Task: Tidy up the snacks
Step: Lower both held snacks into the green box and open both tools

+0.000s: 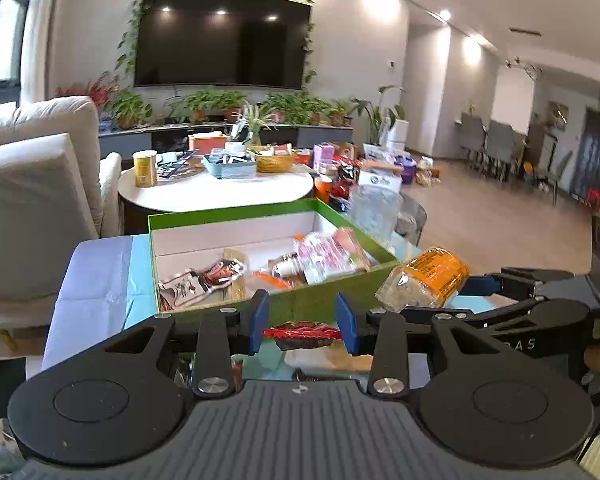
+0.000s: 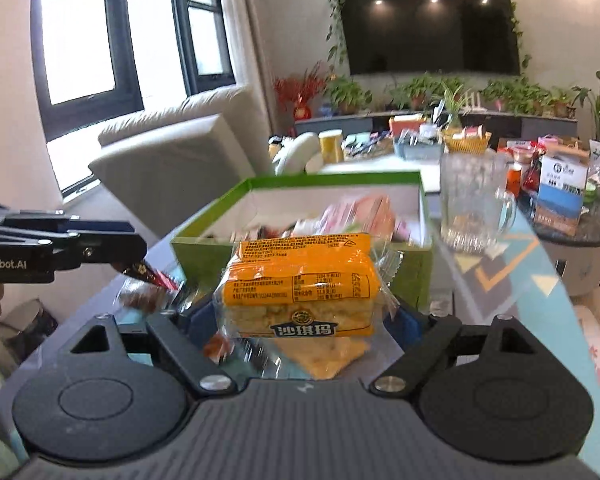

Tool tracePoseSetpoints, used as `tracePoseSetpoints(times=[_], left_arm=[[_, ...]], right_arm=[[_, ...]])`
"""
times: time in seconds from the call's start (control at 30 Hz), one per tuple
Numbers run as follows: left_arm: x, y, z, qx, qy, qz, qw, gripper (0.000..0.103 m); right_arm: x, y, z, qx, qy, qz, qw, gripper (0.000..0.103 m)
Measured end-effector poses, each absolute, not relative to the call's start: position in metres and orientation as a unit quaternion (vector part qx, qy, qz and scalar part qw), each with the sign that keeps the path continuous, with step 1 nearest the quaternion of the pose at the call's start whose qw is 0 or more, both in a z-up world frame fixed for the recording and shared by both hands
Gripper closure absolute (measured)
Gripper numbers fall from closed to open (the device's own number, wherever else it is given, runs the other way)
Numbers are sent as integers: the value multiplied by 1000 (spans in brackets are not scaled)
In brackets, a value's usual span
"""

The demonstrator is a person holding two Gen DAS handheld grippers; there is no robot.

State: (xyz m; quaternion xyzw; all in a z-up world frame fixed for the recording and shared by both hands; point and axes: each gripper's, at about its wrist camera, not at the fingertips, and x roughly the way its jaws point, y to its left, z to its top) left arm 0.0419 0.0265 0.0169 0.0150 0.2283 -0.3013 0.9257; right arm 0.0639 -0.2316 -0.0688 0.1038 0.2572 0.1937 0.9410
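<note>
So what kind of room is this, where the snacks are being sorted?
Most likely a home living room: a wall-mounted television above a row of potted plants, and a pale sofa beside a cluttered round coffee table.

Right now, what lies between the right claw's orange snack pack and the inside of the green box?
Only the box's near green wall; the orange snack pack is held in front of it with nothing else between, seen in the right wrist view.

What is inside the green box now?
The green box holds several snack packets: a pink packet and a dark red-and-white packet. Anything beneath them is hidden.
</note>
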Motion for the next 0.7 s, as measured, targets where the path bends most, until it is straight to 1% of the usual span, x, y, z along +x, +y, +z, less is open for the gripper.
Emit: tracePoseSetpoints(times=[0.17,0.37,0.7], left_arm=[[61,23,24,0,222,-286,932,69],[83,16,30,-4,213,-276,937,69],[123,-2,16,-2,235,-269,934,69]], right_arm=[[82,-233,-65,100,246,184,946,24],[108,-233,-76,91,264,161,947,24],[144,-233,-89,111,280,159,940,24]])
